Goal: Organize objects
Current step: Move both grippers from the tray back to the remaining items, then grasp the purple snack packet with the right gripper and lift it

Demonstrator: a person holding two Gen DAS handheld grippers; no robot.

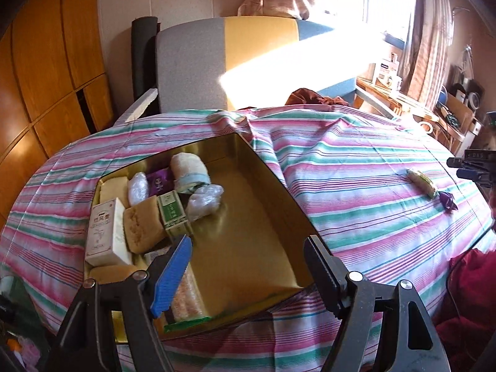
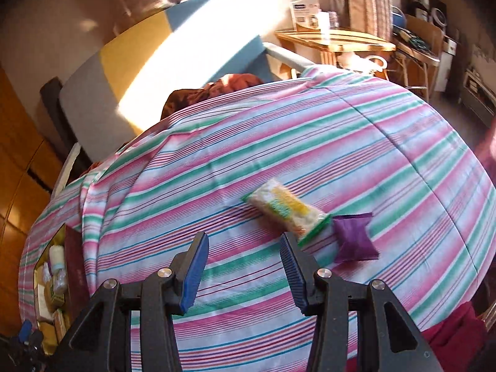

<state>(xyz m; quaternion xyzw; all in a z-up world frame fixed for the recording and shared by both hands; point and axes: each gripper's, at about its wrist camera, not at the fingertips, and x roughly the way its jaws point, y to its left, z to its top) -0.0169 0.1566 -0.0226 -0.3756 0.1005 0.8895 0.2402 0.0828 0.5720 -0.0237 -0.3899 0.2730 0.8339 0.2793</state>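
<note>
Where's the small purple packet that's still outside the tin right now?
The small purple foil packet lies on the striped cloth, low and right of centre in the right wrist view, touching the green-edged clear snack bar wrapper.

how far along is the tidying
Mostly done: the gold metal tin already holds boxes, sponges and wrapped rolls along one side. Nothing is in hand; the left gripper and right gripper are open and empty. Left on the striped cloth: the green-and-yellow snack packet and purple sachet.
</note>
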